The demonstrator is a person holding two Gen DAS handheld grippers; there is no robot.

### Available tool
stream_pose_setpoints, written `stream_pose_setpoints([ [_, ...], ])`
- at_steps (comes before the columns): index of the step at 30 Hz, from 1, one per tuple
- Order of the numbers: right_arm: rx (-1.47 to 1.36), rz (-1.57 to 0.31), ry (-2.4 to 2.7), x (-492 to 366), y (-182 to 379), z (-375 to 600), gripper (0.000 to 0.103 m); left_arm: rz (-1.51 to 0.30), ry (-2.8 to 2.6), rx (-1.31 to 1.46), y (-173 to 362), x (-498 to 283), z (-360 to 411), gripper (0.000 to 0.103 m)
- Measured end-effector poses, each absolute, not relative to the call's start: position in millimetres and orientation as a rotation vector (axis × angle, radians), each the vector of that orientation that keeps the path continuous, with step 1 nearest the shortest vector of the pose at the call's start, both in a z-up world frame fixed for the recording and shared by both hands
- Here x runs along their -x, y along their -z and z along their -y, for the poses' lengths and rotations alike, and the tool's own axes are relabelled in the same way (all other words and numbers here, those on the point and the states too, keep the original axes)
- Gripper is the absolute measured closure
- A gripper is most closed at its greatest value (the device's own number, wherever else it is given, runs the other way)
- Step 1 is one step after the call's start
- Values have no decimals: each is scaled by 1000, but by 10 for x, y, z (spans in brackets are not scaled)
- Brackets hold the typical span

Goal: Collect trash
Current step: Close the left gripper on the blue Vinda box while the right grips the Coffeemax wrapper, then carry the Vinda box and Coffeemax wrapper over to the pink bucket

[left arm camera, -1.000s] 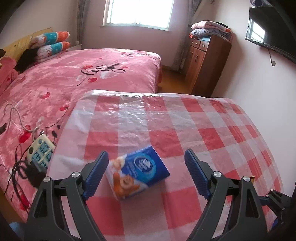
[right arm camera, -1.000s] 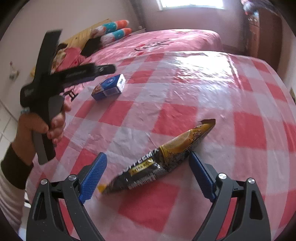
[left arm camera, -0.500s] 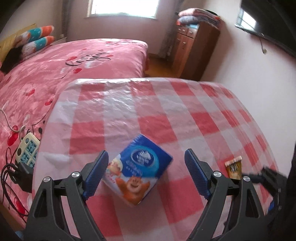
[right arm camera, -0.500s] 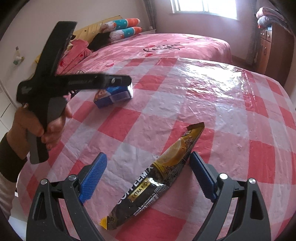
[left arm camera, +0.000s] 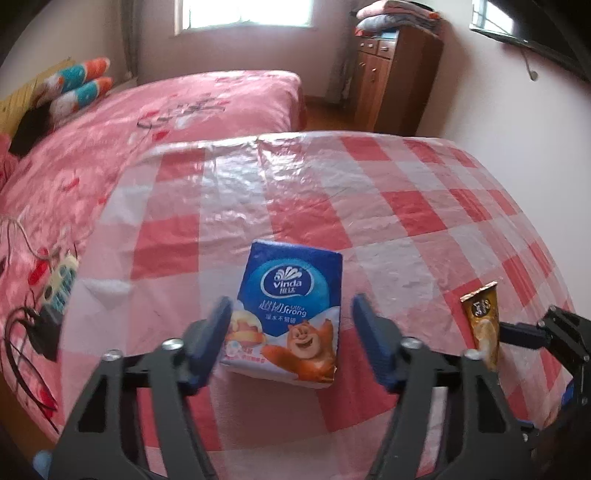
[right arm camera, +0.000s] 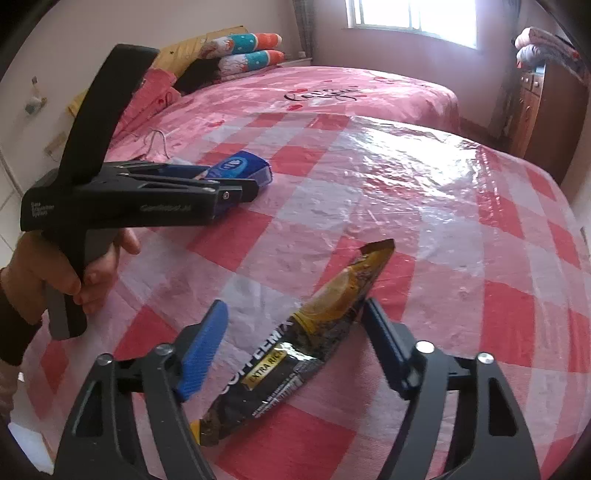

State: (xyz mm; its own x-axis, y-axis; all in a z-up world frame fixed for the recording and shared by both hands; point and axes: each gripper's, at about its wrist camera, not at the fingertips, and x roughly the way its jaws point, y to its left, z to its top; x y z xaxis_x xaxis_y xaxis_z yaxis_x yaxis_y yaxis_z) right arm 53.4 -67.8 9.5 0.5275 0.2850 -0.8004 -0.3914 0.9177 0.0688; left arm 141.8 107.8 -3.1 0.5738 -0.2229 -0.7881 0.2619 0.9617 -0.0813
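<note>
Pink bed [left arm camera: 207, 107] (sunlit window [left arm camera: 242, 14])

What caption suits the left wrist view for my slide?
Open left gripper straddles a blue tissue pack on the checked tablecloth.

Your grippers are black framed with ribbed blue pads [right arm camera: 201, 354], silver screws; your left hand [right arm camera: 55, 266] is bare-skinned, dark-cuffed.

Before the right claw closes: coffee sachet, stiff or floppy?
Probably floppy: the coffee sachet is a thin, creased film lying flat on the tablecloth. Likely light, since it looks torn open at the top. Its glossy skin may slip or buckle between the right claw fingers.
</note>
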Motion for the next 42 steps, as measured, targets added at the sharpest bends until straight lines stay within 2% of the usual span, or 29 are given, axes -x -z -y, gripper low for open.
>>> stream_pose_setpoints([
  [4,151,-925,-385,-522,-91,692,56,-896,225,-61,35,-1383,-1053,47],
  [14,103,-918,-436,-481,-117,795,76,-904,172,13,10,-1155,-1096,49],
  [42,104,-816,-428,221,-536,728,82,-838,187,112,-222,210,-1258,49],
])
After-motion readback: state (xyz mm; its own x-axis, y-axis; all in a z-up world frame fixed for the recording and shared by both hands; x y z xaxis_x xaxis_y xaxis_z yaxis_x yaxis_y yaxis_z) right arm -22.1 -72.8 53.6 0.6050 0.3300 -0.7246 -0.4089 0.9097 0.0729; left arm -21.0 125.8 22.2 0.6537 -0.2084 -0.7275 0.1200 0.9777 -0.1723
